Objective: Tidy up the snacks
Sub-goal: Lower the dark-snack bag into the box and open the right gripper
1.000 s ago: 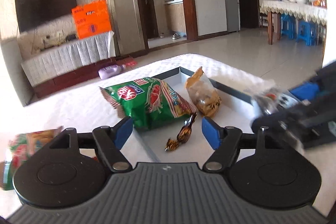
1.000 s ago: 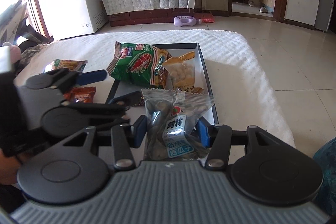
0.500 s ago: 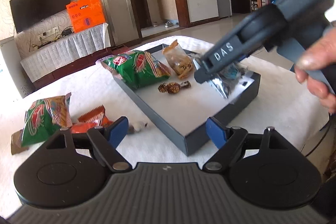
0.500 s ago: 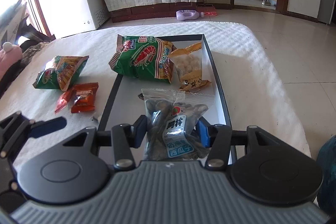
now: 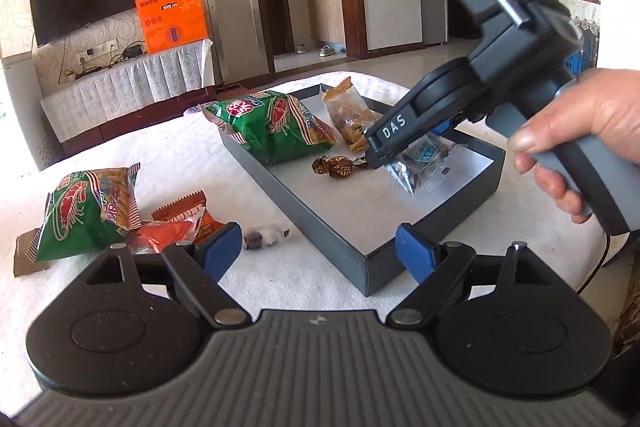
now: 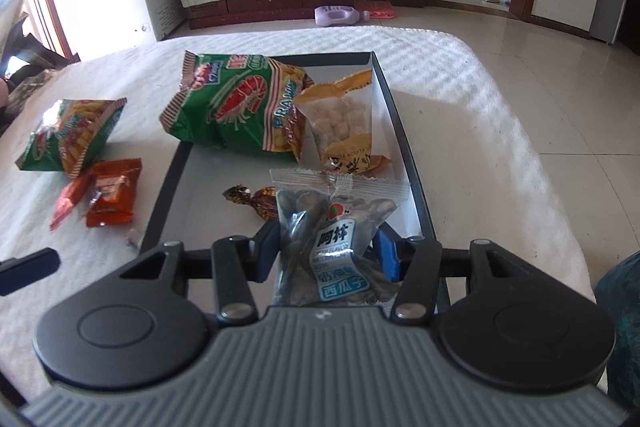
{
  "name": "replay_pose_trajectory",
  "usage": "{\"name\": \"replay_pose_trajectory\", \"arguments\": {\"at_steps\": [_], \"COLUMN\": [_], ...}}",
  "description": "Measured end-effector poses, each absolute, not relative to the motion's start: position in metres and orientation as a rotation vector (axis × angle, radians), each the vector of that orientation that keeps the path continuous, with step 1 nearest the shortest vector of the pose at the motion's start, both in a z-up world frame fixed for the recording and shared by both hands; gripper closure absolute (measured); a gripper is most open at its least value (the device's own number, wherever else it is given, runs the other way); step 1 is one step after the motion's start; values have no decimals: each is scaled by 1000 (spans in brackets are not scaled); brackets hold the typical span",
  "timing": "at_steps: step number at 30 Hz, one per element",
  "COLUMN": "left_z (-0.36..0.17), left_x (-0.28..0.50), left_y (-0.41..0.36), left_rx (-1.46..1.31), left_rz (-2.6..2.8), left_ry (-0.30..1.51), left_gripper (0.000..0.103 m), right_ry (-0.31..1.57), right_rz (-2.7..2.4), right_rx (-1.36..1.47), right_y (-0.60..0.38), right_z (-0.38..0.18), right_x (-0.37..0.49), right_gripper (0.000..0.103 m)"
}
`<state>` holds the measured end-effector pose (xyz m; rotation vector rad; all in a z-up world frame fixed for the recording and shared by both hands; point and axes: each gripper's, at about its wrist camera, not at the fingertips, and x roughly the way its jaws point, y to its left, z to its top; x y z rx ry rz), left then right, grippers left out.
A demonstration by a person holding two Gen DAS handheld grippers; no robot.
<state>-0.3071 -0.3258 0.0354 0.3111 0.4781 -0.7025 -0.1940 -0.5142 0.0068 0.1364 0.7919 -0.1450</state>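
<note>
Right gripper (image 6: 326,255) clamped on seed pack (image 6: 336,239), dead ahead at 12 o'clock, long axis along the fingers, low over tray (image 6: 404,163). Left gripper (image 5: 320,251) wide open, empty, nearer the loose snacks: orange packs (image 5: 180,223) at 10 o'clock. Pulled back from the tray since a second ago.

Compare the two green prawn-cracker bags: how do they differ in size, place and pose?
The large green bag is clearly bigger than the small green bag. The large one lies across the far left corner of the grey tray, overhanging its rim and touching the yellow peanut pack; the small one lies outside on the white cloth, beside the orange packets. Neither is gripped. Both show a red prawn print on green with striped edges.
</note>
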Motion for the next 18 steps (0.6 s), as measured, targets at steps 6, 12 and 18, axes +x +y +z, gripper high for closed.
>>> {"name": "replay_pose_trajectory", "arguments": {"at_steps": [6, 12, 18], "left_z": [35, 33, 32], "left_x": [-306, -306, -306], "left_y": [-325, -326, -320], "left_rx": [312, 320, 319], "left_rz": [-698, -683, -667], "left_ry": [480, 480, 486], "left_gripper": [14, 13, 13], "right_ry": [792, 749, 654], "right_rz": [-155, -156, -165], "right_rx": [144, 163, 187], "right_y": [-518, -519, -513], "right_z": [5, 15, 41], "right_x": [-197, -206, -233], "right_gripper": [42, 38, 38]}}
